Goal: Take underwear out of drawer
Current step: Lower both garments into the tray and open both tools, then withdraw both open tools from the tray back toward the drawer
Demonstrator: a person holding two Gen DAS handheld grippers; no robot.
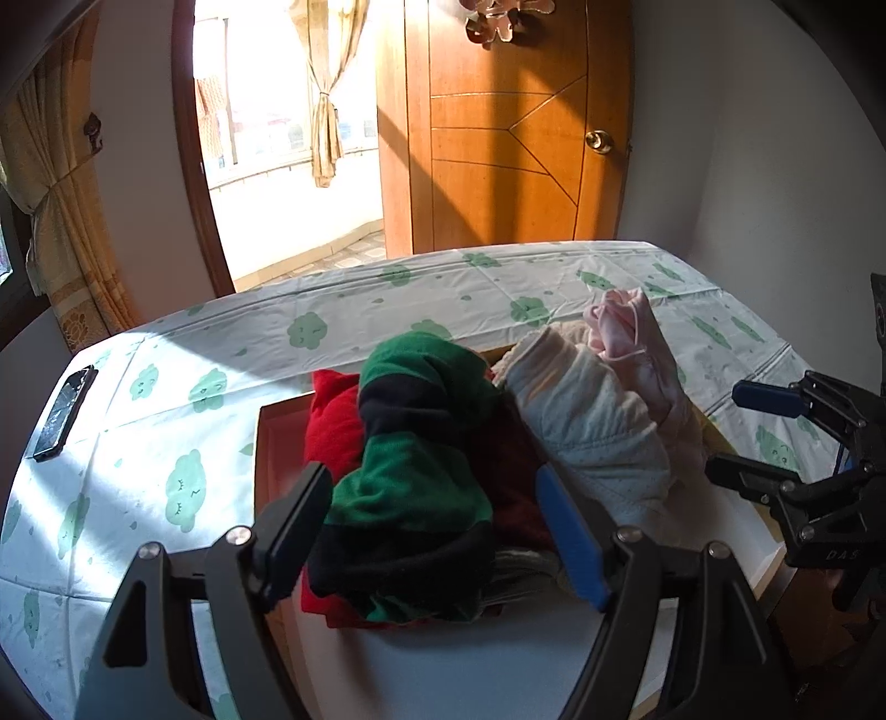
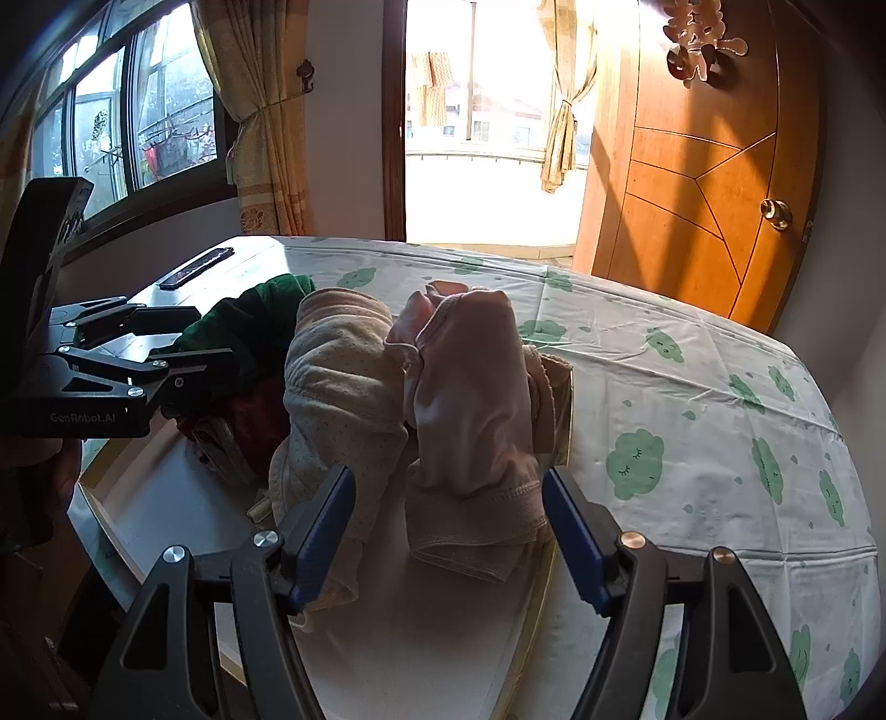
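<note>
My black left gripper (image 1: 432, 531) w/ blue finger pads (image 1: 570, 531) frames a green-and-black striped knit garment (image 1: 421, 443) over red cloth (image 1: 332, 421). Pale pink underwear (image 2: 470, 387), beige dotted underwear (image 2: 338, 387). White tablecloth w/ green cloud print (image 2: 692, 399).

Tablecloth (image 1: 166, 421): lying across the table, white, showing green cloud faces.
Phone (image 1: 63, 412): lying flat on the far left corner of the cloth, its screen looking cracked.
Door (image 1: 504, 127): standing beyond the table, brown wood, carrying a round brass knob (image 1: 598, 140).
Ornament (image 2: 699, 41): hanging at the door's top.
Curtains (image 2: 260, 111): hanging tied back beside the window (image 2: 122, 111).
Balcony doorway (image 2: 482, 138): letting in bright daylight.
</note>
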